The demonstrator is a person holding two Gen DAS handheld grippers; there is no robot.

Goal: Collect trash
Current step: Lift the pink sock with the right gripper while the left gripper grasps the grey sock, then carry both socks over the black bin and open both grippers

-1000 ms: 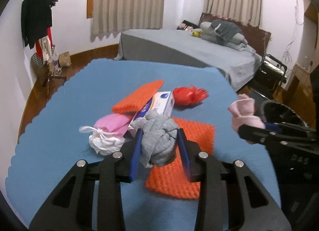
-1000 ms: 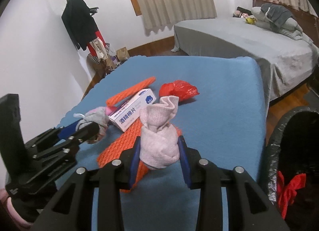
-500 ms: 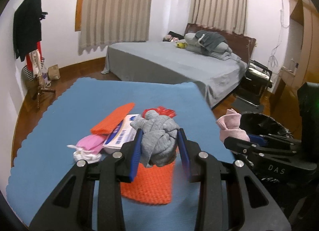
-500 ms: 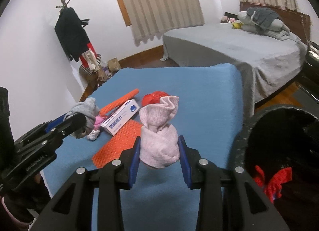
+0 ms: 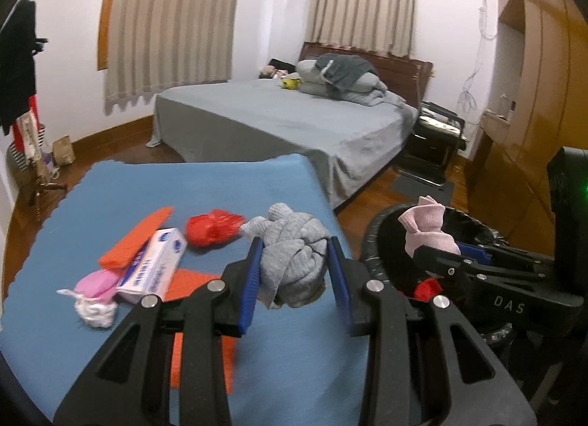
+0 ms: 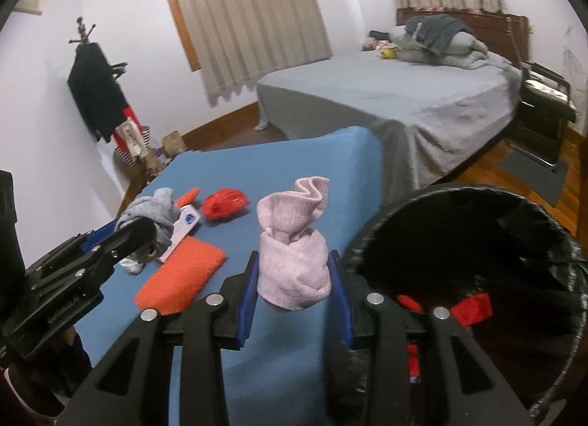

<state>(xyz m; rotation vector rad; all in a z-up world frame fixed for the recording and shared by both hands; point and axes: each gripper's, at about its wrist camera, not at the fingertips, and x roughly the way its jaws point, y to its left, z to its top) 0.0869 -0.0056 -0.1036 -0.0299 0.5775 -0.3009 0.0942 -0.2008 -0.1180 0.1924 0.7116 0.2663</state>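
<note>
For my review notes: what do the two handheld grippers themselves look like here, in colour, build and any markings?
Both match: the left gripper and right gripper have black frames with open triangular cut-outs, silver round bolts at the joints, and two fingers lined with blue pads. Seen from the left wrist camera, the right gripper's side carries pale lettering "DAS" and a green light glows on its body. A dark sleeve shows at the right wrist view's lower left.

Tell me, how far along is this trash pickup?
Something red already lies in the black bin. In hand: the left gripper holds a grey sock bundle, the right gripper a pink one. Left on the blue table: red bag, box, orange mesh pieces.
</note>
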